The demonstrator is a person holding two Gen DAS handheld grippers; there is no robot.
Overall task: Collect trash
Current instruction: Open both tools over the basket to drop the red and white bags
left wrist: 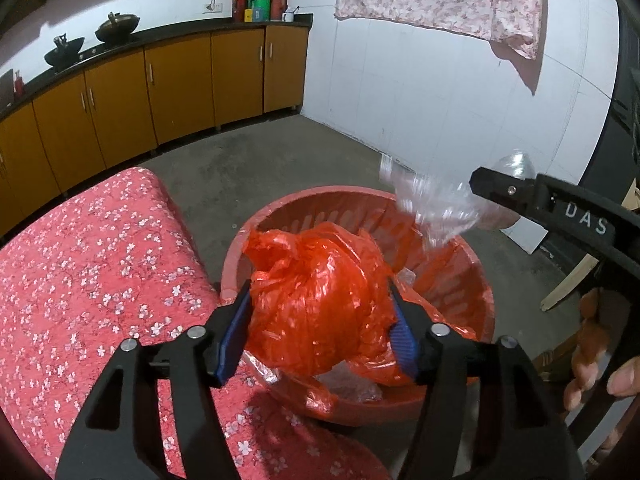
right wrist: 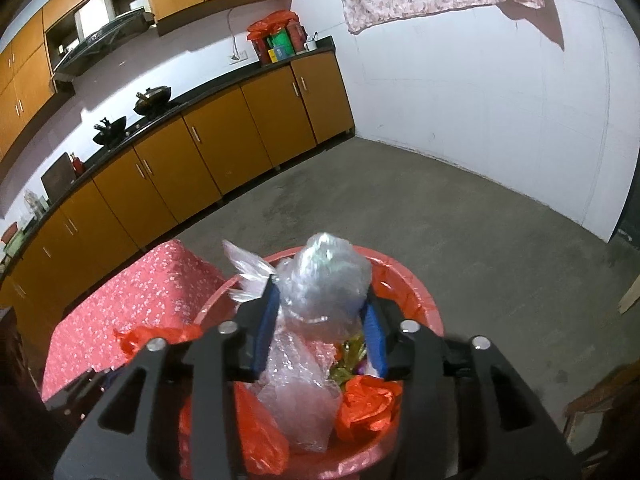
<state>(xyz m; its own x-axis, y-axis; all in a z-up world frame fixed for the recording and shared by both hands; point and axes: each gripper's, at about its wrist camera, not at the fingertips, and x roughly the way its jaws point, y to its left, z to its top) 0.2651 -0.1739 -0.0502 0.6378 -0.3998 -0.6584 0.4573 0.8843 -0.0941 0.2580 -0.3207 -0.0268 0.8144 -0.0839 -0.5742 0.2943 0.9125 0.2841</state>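
Red plastic bag (left wrist: 316, 300) centre frame between spread left gripper (left wrist: 320, 320) jaws, directly over red bin (left wrist: 476, 292). Clear wrap (right wrist: 320, 292) between part-open right gripper (right wrist: 320, 320) jaws, above bin too; pad contact unclear.

The round red plastic bin (left wrist: 472, 300) is crowded by a crumpled red plastic bag (left wrist: 316, 300) and a clear plastic wad (right wrist: 320, 280); the bare grey concrete floor (right wrist: 440, 208) beyond lies open; a pink floral-covered table (left wrist: 92, 264) blocks the left.
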